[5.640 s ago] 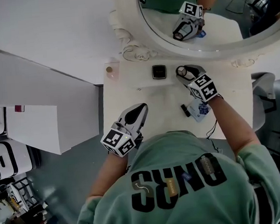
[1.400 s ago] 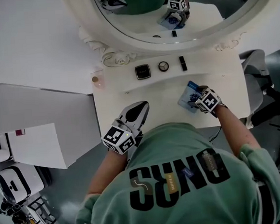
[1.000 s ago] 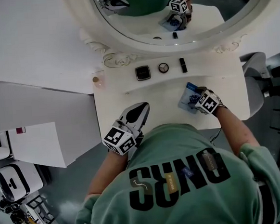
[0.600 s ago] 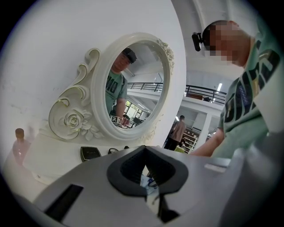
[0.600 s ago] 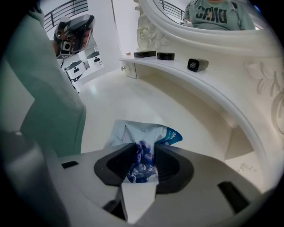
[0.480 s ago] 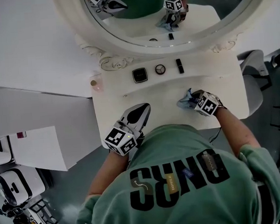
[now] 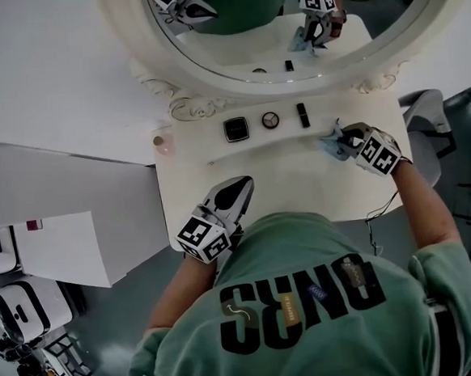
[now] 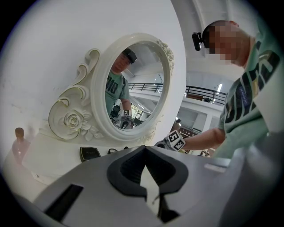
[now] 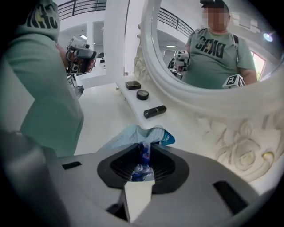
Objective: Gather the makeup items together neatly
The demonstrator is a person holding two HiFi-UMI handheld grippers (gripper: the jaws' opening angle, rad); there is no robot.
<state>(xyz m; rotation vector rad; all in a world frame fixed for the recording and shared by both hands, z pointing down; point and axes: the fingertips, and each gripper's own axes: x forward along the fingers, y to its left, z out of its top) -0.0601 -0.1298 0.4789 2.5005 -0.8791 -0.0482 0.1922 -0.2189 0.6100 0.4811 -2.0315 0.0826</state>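
Sachet (image 7: 329, 142), blue and crumpled, is pinched in the right gripper (image 7: 344, 138), whose jaws have just been closing on it, at centre right, just below the lipstick (image 7: 302, 115). Gripped by 1 edge, it could slip or flop onto the lipstick. The left gripper (image 7: 237, 186) is closed and empty. The sachet's print is unreadable.

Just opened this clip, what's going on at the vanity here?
A person is tidying makeup on a white vanity table with two handheld grippers. The right gripper, whose jaws have just been closing, pinches a blue-and-white packet and holds it near the lipstick, which ends a row with the round compact and square compact below the mirror. The left gripper is shut and empty, near the table's front edge.
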